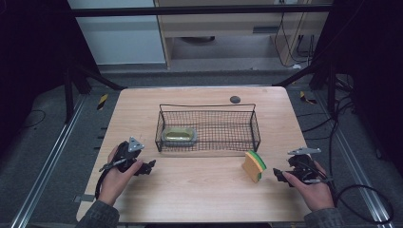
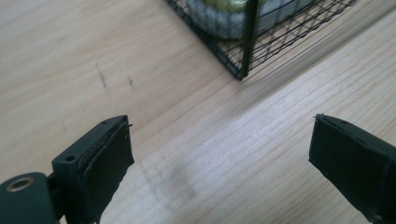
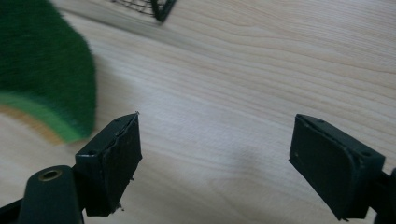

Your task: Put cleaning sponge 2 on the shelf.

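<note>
Sponge next for the basket

Our right tongs (image 1: 280, 176), open and empty like the left tongs (image 1: 150, 166), must still straddle the sponge (image 1: 254, 166).

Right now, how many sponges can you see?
2: one sponge stands on edge on the table in front of the basket; the other sponge lies inside the basket's left end.

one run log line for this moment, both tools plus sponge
left tool: open, empty | right tool: open, empty | sponge: on table, outside basket
</note>
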Demonstrator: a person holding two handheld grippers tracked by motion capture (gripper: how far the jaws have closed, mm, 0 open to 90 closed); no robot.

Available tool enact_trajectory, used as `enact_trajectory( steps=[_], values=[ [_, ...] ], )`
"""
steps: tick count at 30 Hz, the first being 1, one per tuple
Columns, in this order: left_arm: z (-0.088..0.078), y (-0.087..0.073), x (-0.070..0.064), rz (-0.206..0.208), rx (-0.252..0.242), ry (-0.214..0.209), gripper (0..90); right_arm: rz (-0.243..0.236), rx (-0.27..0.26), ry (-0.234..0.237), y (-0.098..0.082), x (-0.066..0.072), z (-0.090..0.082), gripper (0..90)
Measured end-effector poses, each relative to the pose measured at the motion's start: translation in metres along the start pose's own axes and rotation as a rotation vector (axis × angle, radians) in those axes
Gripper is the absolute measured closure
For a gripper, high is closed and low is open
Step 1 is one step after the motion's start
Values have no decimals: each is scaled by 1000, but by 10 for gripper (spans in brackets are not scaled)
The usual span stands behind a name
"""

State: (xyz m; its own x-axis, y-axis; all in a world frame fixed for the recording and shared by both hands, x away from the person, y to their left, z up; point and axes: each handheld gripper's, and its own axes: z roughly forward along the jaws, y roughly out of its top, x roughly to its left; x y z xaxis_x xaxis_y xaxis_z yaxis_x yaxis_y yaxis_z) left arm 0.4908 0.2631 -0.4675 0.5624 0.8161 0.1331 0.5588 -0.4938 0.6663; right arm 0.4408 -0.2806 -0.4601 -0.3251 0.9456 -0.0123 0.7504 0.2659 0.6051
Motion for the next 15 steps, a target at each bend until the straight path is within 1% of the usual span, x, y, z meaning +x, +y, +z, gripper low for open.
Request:
enact_trajectory(
  steps=[1,2,3,5,6,7,8,9,10,11,12,14,15],
  values=[
    [0,0,0,0,0,0,53,-2,4,5,0,2,-2,173],
    [1,-3,2,-15,-5,3,53,-2,4,5,0,2,-2,173],
    [4,-8,3,-27,3,-1,52,-18,20,9,1,7,-8,201],
    [6,-10,4,-28,3,2,53,-16,32,9,1,9,-13,210],
    [9,-15,7,-46,12,-4,53,-20,35,10,1,11,-16,212],
    [9,-15,7,-46,12,-4,53,-20,35,10,1,11,-16,212],
    [13,-18,9,-54,21,-19,52,-24,41,27,1,16,-20,208],
    [13,-18,9,-54,21,-19,52,-24,41,27,1,16,-20,208],
    [15,-18,9,-52,29,-33,52,-29,40,31,1,18,-22,203],
    [16,-19,9,-52,34,-42,50,-42,58,36,0,24,-25,193],
    [18,-18,7,-47,42,-38,49,-53,66,32,0,26,-26,190],
    [21,-18,5,-34,48,-43,47,-62,77,40,-1,32,-29,178],
    [22,-18,5,-35,59,-44,40,-64,78,46,-2,36,-32,172]
  ],
)
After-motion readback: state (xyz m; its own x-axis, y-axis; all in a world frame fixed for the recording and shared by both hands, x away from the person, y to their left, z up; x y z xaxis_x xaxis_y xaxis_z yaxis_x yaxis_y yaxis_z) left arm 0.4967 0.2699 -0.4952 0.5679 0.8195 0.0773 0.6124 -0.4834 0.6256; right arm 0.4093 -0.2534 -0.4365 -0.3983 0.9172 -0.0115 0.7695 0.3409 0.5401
